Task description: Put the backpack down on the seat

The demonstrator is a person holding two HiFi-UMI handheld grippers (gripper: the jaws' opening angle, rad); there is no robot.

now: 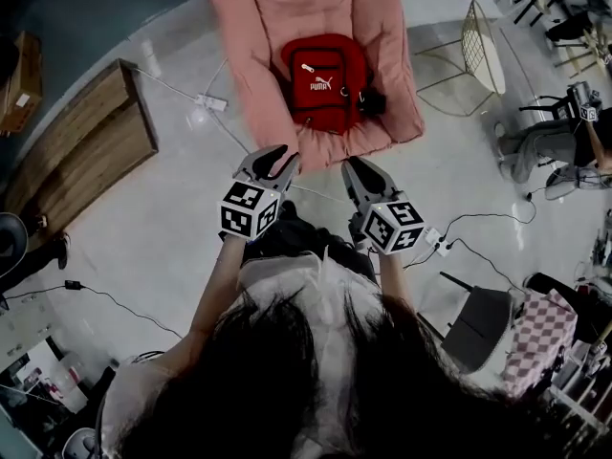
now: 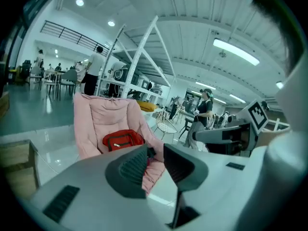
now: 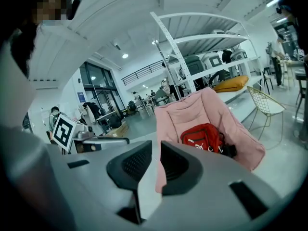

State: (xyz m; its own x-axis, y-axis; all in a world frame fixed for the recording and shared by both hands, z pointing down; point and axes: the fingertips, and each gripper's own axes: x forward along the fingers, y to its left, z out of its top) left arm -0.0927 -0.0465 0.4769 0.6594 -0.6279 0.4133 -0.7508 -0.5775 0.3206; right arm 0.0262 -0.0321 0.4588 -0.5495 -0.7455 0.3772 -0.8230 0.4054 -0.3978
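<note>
The red backpack [image 1: 320, 82] lies upright against the back of the pink cushioned chair [image 1: 258, 27], resting on its seat, with a black strap bunched at its right side. Neither gripper touches it. Both grippers are held side by side in front of the chair's front edge, pointing toward it. My left gripper [image 1: 279, 153] has a narrow gap between its jaws and nothing in it. My right gripper [image 1: 352, 165] has its jaws drawn almost together, empty. The left gripper view shows the backpack [image 2: 122, 139] beyond the gripper [image 2: 155, 153]; the right gripper view shows the backpack [image 3: 202, 137] past the gripper [image 3: 156, 150].
A wooden platform [image 1: 81, 151] lies on the floor to the left. A wire-frame chair [image 1: 483, 46] stands right of the pink chair. A power strip with cables [image 1: 435, 240] lies on the floor near my right side. A seated person [image 1: 535, 146] is at the far right.
</note>
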